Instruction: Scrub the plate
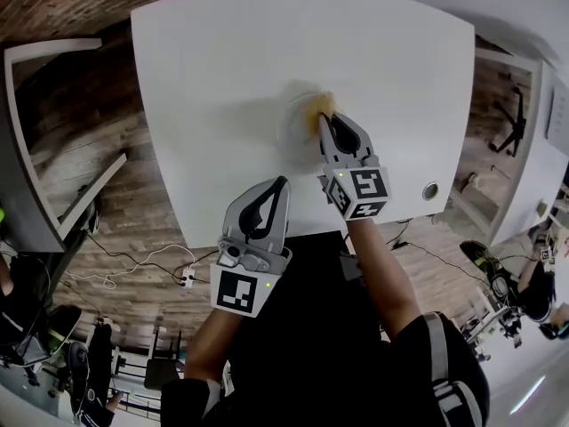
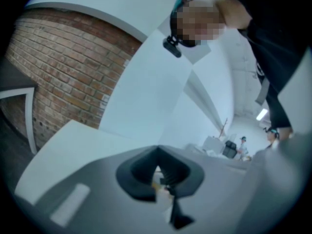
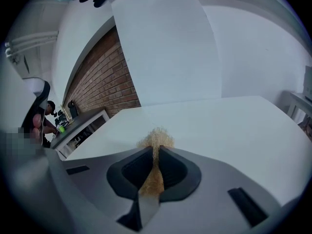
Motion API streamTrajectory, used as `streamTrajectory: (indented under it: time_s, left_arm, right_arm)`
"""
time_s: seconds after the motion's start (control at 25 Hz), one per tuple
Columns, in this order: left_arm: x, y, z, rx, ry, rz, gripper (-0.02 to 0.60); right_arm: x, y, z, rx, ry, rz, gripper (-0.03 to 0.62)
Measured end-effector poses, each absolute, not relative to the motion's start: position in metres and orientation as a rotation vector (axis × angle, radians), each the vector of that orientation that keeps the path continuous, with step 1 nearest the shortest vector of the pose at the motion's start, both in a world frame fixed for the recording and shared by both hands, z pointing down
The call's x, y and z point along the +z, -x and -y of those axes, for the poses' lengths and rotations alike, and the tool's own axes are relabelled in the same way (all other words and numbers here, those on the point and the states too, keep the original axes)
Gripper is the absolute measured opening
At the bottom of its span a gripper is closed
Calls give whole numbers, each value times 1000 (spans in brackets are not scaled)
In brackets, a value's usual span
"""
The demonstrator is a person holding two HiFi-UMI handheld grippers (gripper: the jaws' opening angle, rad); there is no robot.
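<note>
On the white table point(image 1: 213, 78) lies a pale, nearly see-through plate point(image 1: 293, 133), faint against the tabletop. My right gripper point(image 1: 324, 118) hangs over the plate's right part, shut on a tan fibrous scrubber point(image 1: 322, 105). The right gripper view shows the scrubber point(image 3: 156, 138) pinched between the jaws of the right gripper point(image 3: 157, 149), its frayed end poking out ahead; I cannot make out the plate there. My left gripper point(image 1: 281, 185) is shut and holds nothing, above the table's front edge, short of the plate. The left gripper point(image 2: 157, 150) points up at a wall.
A round cable hole point(image 1: 430, 189) sits at the table's front right corner. A power strip point(image 1: 187, 278) with cables lies on the wood floor at the left. Dark desks point(image 1: 36, 149) stand left of the table, and a brick wall point(image 2: 63, 67) rises behind it.
</note>
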State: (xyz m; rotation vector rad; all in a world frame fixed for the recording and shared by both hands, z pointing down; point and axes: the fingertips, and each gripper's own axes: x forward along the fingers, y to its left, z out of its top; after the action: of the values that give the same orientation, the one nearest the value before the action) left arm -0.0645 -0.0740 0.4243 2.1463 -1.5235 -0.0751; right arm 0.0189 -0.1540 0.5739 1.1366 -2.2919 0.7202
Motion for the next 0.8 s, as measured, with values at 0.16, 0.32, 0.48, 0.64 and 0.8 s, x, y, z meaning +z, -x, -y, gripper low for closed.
streamTrajectory:
  time_s: [0.16,0.32,0.48,0.64,0.8]
  left_arm:
    - [424,76,72,-85,-2125,1537,2]
    - [424,87,71,-80,-2120,1554,2]
    - [424,88,70,-79,-2127,1551,2]
    - [423,86,73,-85,-2134,1545,2]
    - [426,79,74,-80,-2143,1522,2]
  right_arm:
    - [573,2,153,723,-1096,2303,35]
    - [573,33,139,730,-1015,2335,34]
    - [569,51,124,721,-956,2362,35]
    - [572,42,126,722,-969,2340,35]
    - [576,24,128,719,-988,2312,35]
